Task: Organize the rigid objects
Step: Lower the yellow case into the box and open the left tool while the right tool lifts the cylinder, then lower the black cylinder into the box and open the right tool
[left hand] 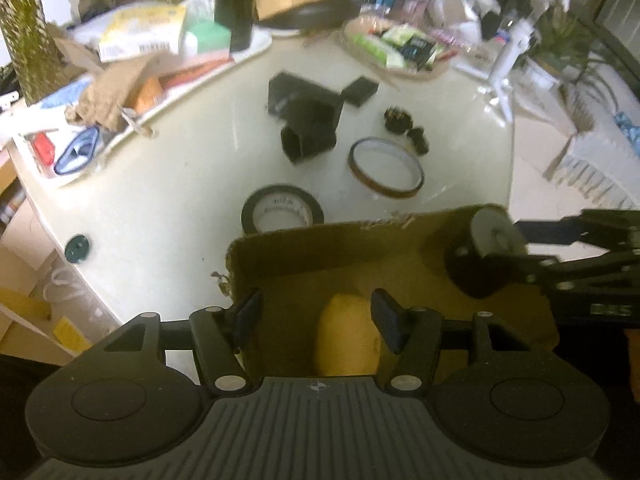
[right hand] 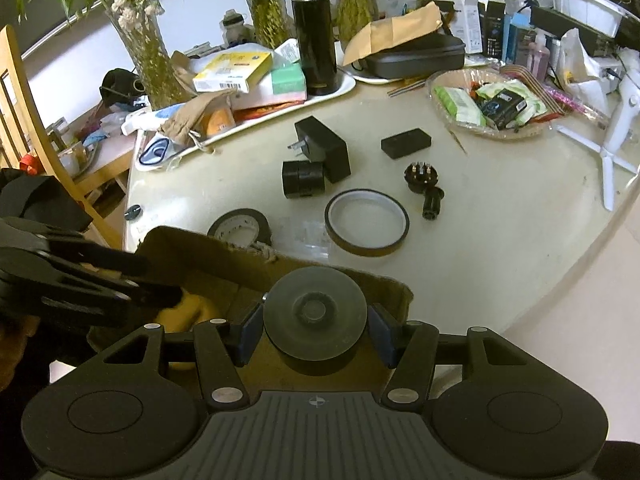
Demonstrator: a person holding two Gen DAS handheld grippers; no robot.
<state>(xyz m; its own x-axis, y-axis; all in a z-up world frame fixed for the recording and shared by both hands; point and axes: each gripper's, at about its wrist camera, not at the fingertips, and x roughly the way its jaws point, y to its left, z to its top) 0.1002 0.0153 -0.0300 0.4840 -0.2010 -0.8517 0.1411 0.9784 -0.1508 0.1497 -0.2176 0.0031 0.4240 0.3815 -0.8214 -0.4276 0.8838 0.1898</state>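
Cardboard filled the lower half of the left wrist view: an open brown box [left hand: 360, 256] at the near edge of the worktop [left hand: 180, 184]. My left claw [left hand: 316, 320] hung over it with its jaws partly apart and nothing pressed between them; a yellow rounded thing [left hand: 348, 336] lay on the box floor just below and between the fingers. From the right came my right claw [left hand: 496, 256], carrying a dark round puck [left hand: 494, 240] over the far corner of the box. Beyond the box, a black tape roll [left hand: 282, 210], a thin brown tape ring [left hand: 386, 168] and black adapters [left hand: 308, 120] sat on the worktop.

Through the right wrist view, my right claw [right hand: 316, 334] was closed on the puck [right hand: 316, 312], a pad against each side of its rim. It looked like a squat black cylinder with a flat grey face and a raised hub, hard and smooth. It hung above the box [right hand: 224, 280], inside its walls. The left claw [right hand: 160, 284] reached in from the left, over the yellow thing [right hand: 188, 308].

I judged the step to be setting the puck down in the box. To do it well I would lower it flat to the bare floor, clear of the yellow thing and the other claw, and only then release.
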